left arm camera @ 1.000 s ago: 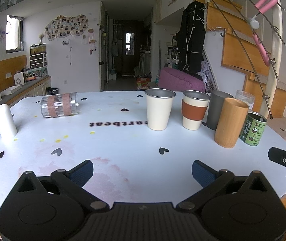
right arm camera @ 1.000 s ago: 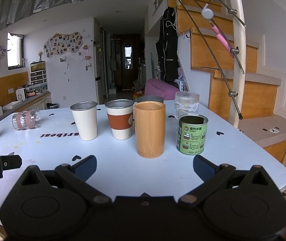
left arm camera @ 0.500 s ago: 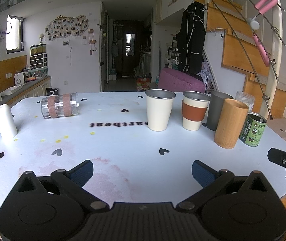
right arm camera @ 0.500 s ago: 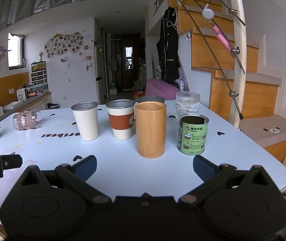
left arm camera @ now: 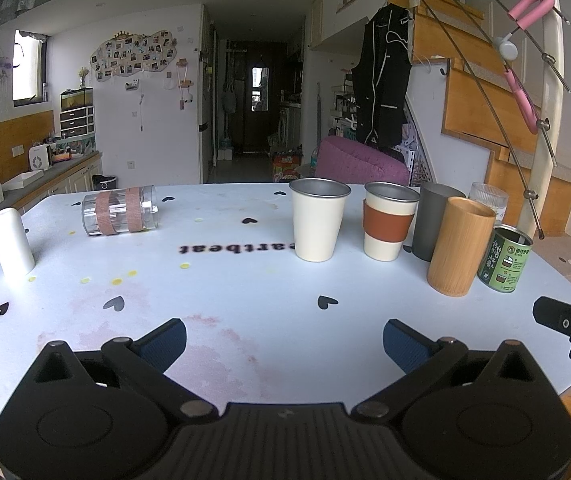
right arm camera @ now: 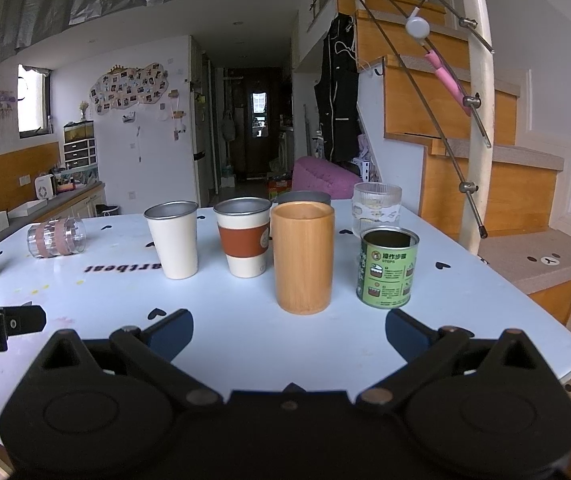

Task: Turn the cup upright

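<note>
While both tools hang low over the near edge of the pale blue table (left arm camera: 245, 280), nothing is being held. The left hand-held gripper (left arm camera: 283, 340) has its blue-padded fingers spread wide with only bare tabletop between them, and the right hand-held gripper (right arm camera: 289, 330) is just as wide, also holding nothing.

From the left wrist view, the thing that needs flipping is the clear glass cup (left arm camera: 120, 216) with two pinkish bands around it. It's lying on its side out at about 10 o'clock, far side of the table, well apart from everything else. I think its open mouth faces right, but the glare on the glass makes that hard to call. A white cylinder (left arm camera: 11, 242) stands at roughly 9 o'clock near the left edge; can't tell whether it's an upside-down cup or a bottle.

Over at 1 to 2 o'clock there's a cluster of upright stuff: a cream metal tumbler (left arm camera: 318, 220), a cup with a brown sleeve (left arm camera: 389, 222), a dark grey tumbler (left arm camera: 431, 220) behind, a bamboo cup (left arm camera: 459, 246) in front, a ribbed glass (left arm camera: 487, 198) at the back, and a green tin can (left arm camera: 505, 258) just beside the bamboo one.

In the right wrist view the bamboo cup sits near 12 o'clock, and the clear cup lies way off at 10 o'clock.
</note>
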Motion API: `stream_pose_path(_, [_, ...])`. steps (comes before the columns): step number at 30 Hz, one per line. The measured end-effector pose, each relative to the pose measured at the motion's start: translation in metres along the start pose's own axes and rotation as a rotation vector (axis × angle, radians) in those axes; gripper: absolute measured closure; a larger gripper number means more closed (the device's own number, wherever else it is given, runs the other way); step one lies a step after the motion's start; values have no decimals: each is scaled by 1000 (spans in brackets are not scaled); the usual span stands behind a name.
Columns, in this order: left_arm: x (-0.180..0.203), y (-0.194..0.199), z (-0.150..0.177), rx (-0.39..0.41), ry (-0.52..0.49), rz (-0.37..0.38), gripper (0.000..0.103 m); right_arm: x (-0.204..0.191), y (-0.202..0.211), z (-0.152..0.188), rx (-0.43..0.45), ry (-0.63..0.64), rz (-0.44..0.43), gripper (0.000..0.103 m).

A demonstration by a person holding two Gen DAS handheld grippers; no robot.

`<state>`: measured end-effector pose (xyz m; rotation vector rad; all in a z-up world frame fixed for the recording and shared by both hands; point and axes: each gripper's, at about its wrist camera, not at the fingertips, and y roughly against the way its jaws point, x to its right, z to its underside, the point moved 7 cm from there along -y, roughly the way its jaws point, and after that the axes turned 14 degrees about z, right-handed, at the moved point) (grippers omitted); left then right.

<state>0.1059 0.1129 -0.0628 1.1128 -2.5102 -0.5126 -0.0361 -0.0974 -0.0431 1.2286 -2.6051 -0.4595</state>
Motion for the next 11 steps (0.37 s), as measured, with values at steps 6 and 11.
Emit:
stream_pose_path(6, [0, 0, 0, 1, -1, 0, 0, 0, 0, 0, 0, 1, 0, 0])
stream_pose_path(11, [-2, 1, -1, 1, 2, -2, 0, 1, 0, 0, -1, 0, 0, 0])
